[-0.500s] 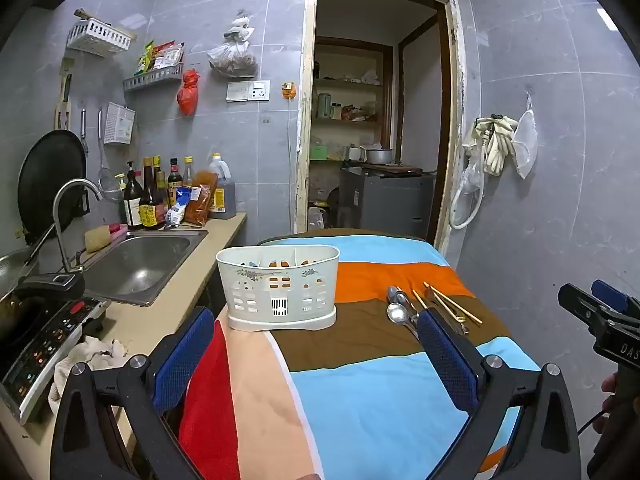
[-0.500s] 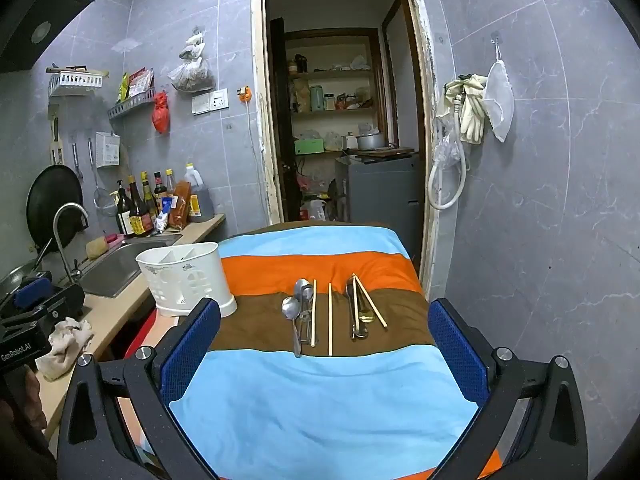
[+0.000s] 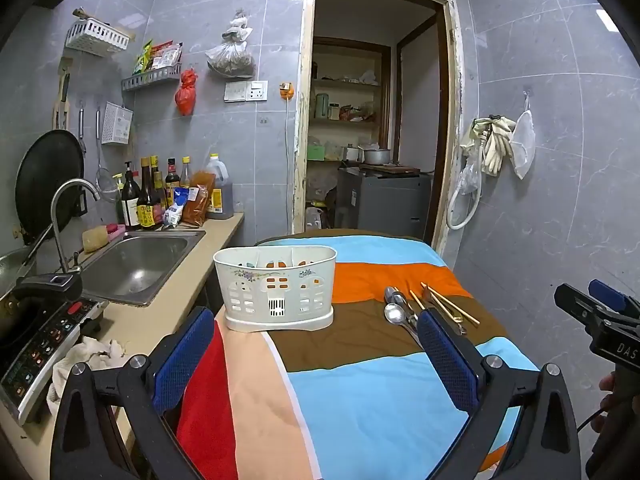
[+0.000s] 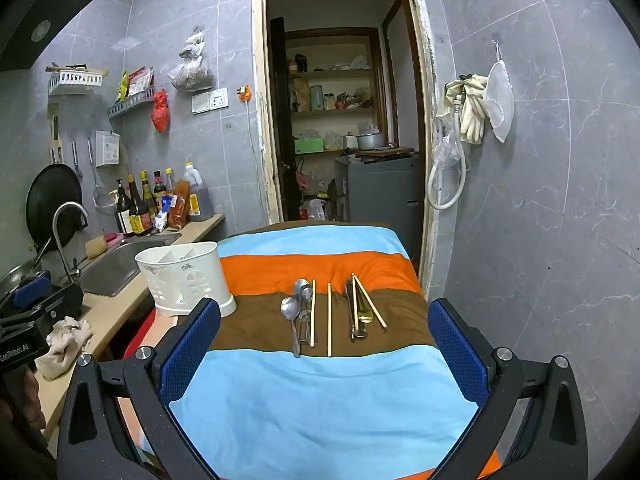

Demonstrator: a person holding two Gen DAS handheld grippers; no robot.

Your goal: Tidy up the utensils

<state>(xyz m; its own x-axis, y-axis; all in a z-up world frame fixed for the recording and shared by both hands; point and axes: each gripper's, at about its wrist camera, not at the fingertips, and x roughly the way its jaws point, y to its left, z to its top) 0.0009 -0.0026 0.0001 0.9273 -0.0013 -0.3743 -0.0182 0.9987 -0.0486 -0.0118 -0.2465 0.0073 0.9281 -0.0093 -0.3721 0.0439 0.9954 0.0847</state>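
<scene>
A white plastic utensil caddy (image 3: 276, 284) stands on the striped cloth, at the left; it also shows in the right wrist view (image 4: 186, 278). Steel spoons (image 4: 298, 312), loose wooden chopsticks (image 4: 329, 318) and a second group of spoons with chopsticks (image 4: 362, 308) lie on the brown stripe; the spoons also show in the left wrist view (image 3: 396, 312). My left gripper (image 3: 316, 348) is open and empty, short of the caddy. My right gripper (image 4: 324, 344) is open and empty, just short of the utensils.
The striped cloth (image 4: 320, 400) covers a table. To the left runs a counter with a sink (image 3: 136, 256), bottles (image 3: 148, 196), an induction cooker (image 3: 36, 344) and a rag (image 3: 88, 360). An open doorway (image 3: 372, 140) lies beyond the table.
Both grippers have shifted only slightly. Nothing on the cloth has moved.
</scene>
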